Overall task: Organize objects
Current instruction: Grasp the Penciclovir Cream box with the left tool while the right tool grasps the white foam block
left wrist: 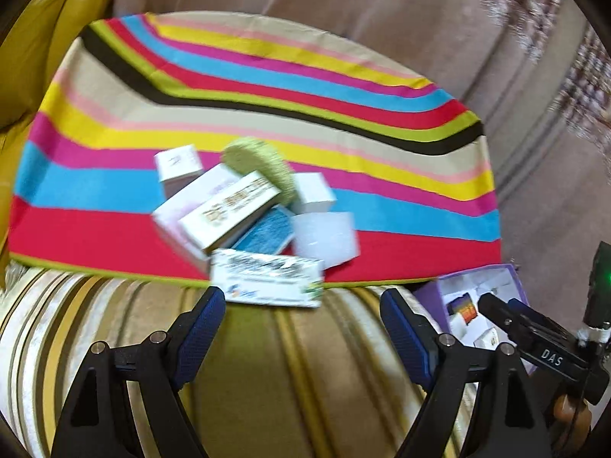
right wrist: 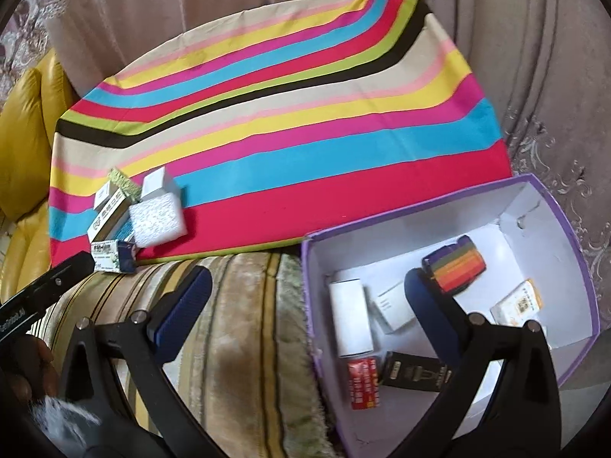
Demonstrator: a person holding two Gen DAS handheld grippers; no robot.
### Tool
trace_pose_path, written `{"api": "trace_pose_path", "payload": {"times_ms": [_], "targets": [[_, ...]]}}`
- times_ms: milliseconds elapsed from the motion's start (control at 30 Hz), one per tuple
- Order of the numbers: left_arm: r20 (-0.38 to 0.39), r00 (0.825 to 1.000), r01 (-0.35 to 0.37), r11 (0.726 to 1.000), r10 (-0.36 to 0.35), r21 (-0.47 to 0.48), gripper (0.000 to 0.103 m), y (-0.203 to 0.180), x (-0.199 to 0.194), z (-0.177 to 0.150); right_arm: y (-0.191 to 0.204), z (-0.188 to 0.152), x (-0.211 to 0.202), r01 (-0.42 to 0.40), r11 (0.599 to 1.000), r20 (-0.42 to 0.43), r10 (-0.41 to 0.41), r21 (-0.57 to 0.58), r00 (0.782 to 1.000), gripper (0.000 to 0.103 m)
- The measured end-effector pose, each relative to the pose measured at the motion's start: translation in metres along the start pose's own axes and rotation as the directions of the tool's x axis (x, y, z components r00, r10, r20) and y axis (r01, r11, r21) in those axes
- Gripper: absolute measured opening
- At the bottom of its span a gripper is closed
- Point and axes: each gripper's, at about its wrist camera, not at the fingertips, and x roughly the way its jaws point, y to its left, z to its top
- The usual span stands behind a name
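Heap of small cardboard boxes (left wrist: 244,217) ahead of my left tongs (left wrist: 301,313), released, purple-rimmed open box's (right wrist: 573,267) contents visible only past my right tongs (right wrist: 305,294), released

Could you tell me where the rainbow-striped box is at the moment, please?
In the right wrist view, the rainbow-striped box lies inside the purple storage box, toward its far side, just beyond the right tongs and between two white boxes.
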Motion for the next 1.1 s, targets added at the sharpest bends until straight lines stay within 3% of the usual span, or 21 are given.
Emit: {"api": "trace_pose_path", "payload": {"times_ms": [133,500,1100], "targets": [[-0.027,1.0,-0.015,0.999,0.014,-0.04,0.084,0.011,0.004,0.0,0.011,0.001,0.006,-0.022,1.0,-0.018,0.022,-0.019,1.0,0.102],[-0.132,0.989,-0.062,0.998,0.062,0.005,0.084,0.008,0.03,0.006,0.025,0.006,0.016,-0.049,0.997,-0.042,0.047,-0.053,0.998,0.102],[-0.177,0.981,-0.074,0.997,0.077,0.02,0.083,0.011,0.053,0.019,0.052,0.017,0.037,-0.092,0.992,-0.082,0.085,-0.089,0.993,0.102]]}}
